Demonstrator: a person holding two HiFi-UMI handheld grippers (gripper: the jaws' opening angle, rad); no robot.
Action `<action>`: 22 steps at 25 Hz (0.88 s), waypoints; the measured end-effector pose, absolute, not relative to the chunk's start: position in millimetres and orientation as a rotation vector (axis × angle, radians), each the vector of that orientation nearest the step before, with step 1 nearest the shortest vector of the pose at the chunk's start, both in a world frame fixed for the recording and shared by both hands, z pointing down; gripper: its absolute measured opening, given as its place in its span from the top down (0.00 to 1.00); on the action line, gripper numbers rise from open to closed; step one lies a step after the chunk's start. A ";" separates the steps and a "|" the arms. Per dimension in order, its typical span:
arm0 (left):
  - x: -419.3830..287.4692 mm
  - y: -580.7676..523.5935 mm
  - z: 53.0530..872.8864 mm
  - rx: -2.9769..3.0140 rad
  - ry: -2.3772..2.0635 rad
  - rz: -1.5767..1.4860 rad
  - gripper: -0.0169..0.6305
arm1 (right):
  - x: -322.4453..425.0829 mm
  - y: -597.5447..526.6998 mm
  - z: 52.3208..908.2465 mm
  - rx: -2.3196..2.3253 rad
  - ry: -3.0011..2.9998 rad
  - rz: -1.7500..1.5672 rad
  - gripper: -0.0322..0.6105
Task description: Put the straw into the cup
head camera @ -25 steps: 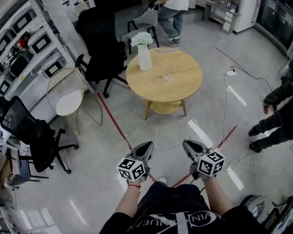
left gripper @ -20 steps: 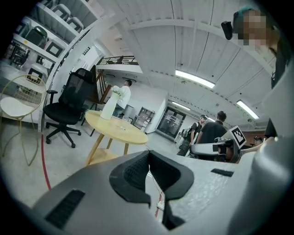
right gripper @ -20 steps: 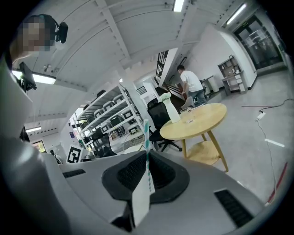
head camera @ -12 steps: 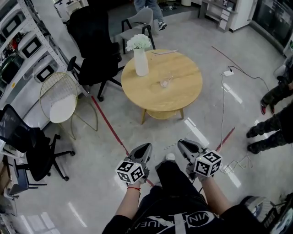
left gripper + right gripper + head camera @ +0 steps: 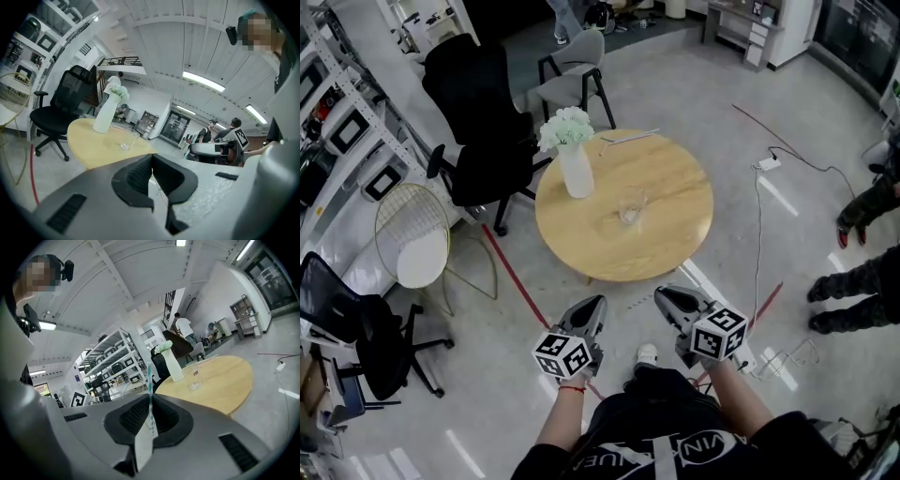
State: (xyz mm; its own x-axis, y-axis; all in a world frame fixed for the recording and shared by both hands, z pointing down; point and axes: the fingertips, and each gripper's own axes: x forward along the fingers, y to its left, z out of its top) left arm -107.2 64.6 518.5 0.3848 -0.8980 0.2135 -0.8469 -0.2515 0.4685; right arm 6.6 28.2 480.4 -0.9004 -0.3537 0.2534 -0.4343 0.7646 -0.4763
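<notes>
While the left gripper (image 5: 151, 161) sits closed and empty, the right gripper (image 5: 149, 399) pinches the straw (image 5: 150, 380) (teal-striped).

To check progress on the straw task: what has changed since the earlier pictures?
The person has walked toward the round table, now closer to both grippers. No taking or letting go shows: the right gripper has its claw shut on the straw, the left gripper has its claw shut, empty. The cup and the vase kept their places there.
</notes>
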 end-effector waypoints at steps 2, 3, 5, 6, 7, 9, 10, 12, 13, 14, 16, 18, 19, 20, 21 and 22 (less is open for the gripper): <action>-105.3 43.9 519.8 2.135 -1.491 -0.124 0.96 | 4.8 6.3 477.7 0.624 -2.821 0.810 0.92; -104.5 33.9 521.1 2.131 -1.492 -0.123 0.96 | 4.0 -4.3 477.8 0.619 -2.824 0.808 0.92; -104.2 15.3 523.4 2.125 -1.496 -0.122 0.96 | 1.9 -23.6 479.6 0.606 -2.827 0.810 0.92; -104.3 7.1 524.1 2.124 -1.500 -0.121 0.96 | 1.0 -31.5 480.9 0.598 -2.829 0.813 0.92; -104.6 -0.6 524.8 2.123 -1.506 -0.123 0.96 | 0.4 -38.9 482.3 0.588 -2.831 0.814 0.92; -105.3 -15.0 526.2 2.119 -1.517 -0.129 0.96 | -0.4 -53.3 485.1 0.577 -2.833 0.814 0.92; -105.2 -20.6 527.4 2.116 -1.519 -0.128 0.96 | -0.7 -59.3 486.5 0.575 -2.831 0.818 0.92; -104.2 -26.0 531.0 2.109 -1.514 -0.115 0.96 | -0.8 -66.7 488.7 0.573 -2.825 0.833 0.92; -104.5 -27.9 532.5 2.106 -1.512 -0.107 0.96 | -1.2 -69.9 489.1 0.572 -2.824 0.837 0.92; -105.6 -30.8 533.3 2.103 -1.510 -0.103 0.96 | -2.0 -74.6 488.7 0.573 -2.825 0.838 0.92; -108.5 -41.0 533.7 2.102 -1.508 -0.100 0.96 | -4.1 -89.0 485.7 0.582 -2.834 0.840 0.92; -110.0 -52.9 536.0 2.104 -1.500 -0.095 0.96 | -6.5 -104.4 483.0 0.596 -2.846 0.852 0.92; -110.8 -58.2 538.1 2.105 -1.493 -0.089 0.96 | -8.2 -110.6 482.5 0.601 -2.851 0.857 0.92; -112.1 -63.5 540.3 2.108 -1.486 -0.084 0.96 | -10.4 -116.4 482.1 0.606 -2.856 0.860 0.92; -114.0 -69.5 541.8 2.111 -1.478 -0.079 0.96 | -13.1 -122.2 481.3 0.611 -2.861 0.861 0.92; -116.3 -76.2 542.5 2.116 -1.470 -0.075 0.96 | -15.9 -128.1 479.9 0.616 -2.866 0.861 0.92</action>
